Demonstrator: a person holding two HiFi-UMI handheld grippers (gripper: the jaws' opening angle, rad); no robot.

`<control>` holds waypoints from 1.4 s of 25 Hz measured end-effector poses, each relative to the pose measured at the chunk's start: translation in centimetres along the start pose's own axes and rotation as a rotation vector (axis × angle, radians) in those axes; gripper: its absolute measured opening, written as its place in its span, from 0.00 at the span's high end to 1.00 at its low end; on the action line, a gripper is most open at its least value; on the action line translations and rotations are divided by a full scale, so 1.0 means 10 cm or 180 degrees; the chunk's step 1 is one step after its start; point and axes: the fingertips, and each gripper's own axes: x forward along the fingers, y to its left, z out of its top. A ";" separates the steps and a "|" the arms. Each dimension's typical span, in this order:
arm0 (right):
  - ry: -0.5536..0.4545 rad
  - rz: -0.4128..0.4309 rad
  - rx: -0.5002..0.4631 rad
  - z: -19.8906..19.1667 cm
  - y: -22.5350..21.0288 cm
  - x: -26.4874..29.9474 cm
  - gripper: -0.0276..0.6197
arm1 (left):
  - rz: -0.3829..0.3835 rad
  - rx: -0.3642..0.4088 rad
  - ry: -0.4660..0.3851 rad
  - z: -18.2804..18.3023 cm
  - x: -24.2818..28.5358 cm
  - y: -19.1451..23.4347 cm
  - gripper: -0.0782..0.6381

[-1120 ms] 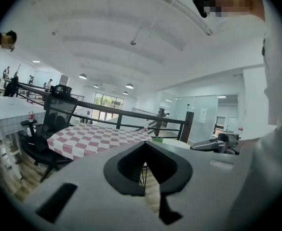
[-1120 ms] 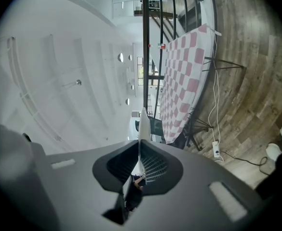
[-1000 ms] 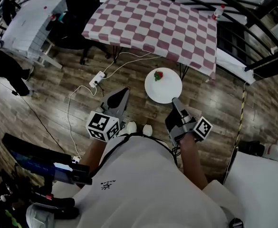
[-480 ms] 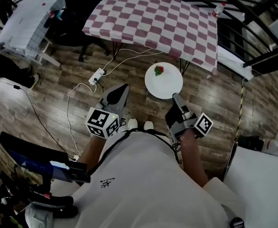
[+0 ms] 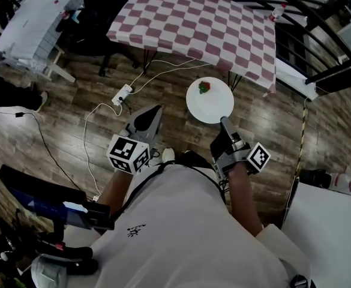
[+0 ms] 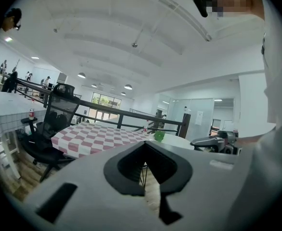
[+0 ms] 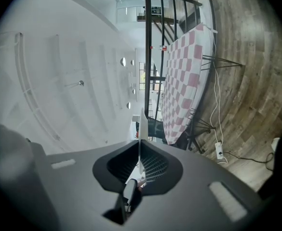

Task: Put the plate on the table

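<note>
In the head view the plate (image 5: 210, 102) is clamped at its 5 o'clock rim by the right gripper (image 5: 224, 123), short of the bench (image 5: 193, 26) at 12 o'clock; in its own view the left gripper (image 6: 145, 147) seems closed and empty; seen edge-on in the right gripper view, the plate should be kept level.

The plate (image 5: 211, 105) is finished smooth and plain white. The table (image 5: 163, 17) is draped in matt checked cloth (image 5: 223, 41). The floor (image 5: 73, 131) is laid in grained wood planks, faintly sheened.
</note>
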 end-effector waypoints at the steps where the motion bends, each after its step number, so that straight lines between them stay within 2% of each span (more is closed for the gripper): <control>1: -0.0003 -0.0003 0.0003 -0.01 0.00 0.00 0.93 | 0.0001 -0.0003 0.0003 0.00 -0.02 0.01 0.89; 13: 0.0055 0.0061 -0.0053 -0.04 0.02 0.07 0.93 | 0.0075 -0.0049 -0.0112 -0.07 -0.05 0.12 0.89; 20: 0.0107 0.0044 -0.0069 -0.09 0.12 0.36 0.93 | 0.0143 -0.0120 -0.0115 0.04 -0.08 0.37 0.89; 35: 0.0222 0.0124 0.0021 0.50 0.09 1.11 0.93 | 0.0230 -0.0074 -0.0046 0.32 0.73 0.73 0.89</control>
